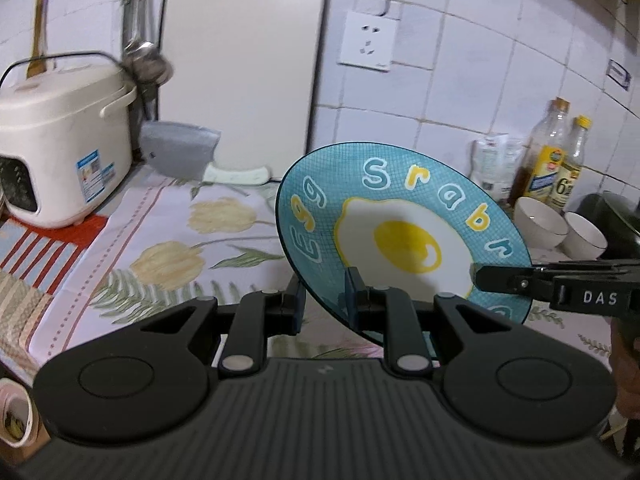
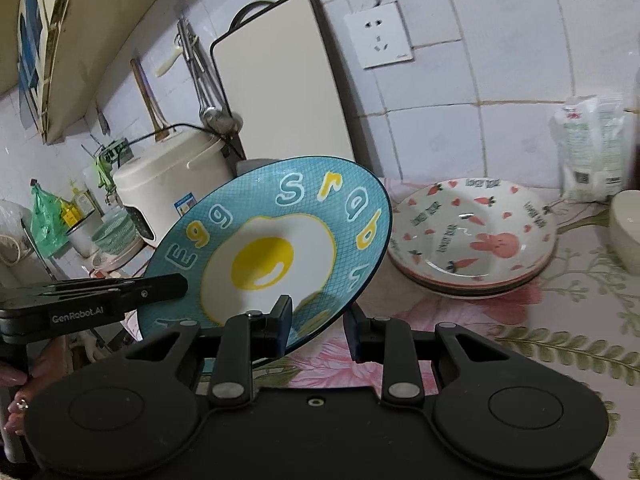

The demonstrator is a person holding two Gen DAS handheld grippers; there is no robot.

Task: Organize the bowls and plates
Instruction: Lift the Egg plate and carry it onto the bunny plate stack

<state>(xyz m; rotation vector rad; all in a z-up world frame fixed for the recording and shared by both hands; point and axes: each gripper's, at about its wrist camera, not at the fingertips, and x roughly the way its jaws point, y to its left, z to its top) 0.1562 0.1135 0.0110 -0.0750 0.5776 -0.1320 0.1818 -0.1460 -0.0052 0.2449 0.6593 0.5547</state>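
A blue plate (image 1: 400, 216) with a fried-egg picture and coloured letters hangs tilted above the floral counter cloth, carried by both grippers. My left gripper (image 1: 324, 300) is shut on its near left rim, one finger on each face. My right gripper (image 2: 316, 326) is shut on the plate (image 2: 280, 240) at its near right rim. Each gripper also shows side-on in the other's view: the right gripper (image 1: 478, 276) and the left gripper (image 2: 182, 282). A stack of white plates (image 2: 472, 236) with rabbits and carrots sits on the counter to the right. Two white bowls (image 1: 540, 220) stand beyond.
A white rice cooker (image 1: 60, 128) stands at the left, with a cutting board (image 1: 240, 72) and a cleaver (image 1: 180, 148) against the tiled wall. Oil bottles (image 1: 556, 156) and a plastic bag (image 2: 592, 148) stand at the right. A wall socket (image 1: 368, 40) is above. A dark pot (image 1: 608, 216) sits at the far right.
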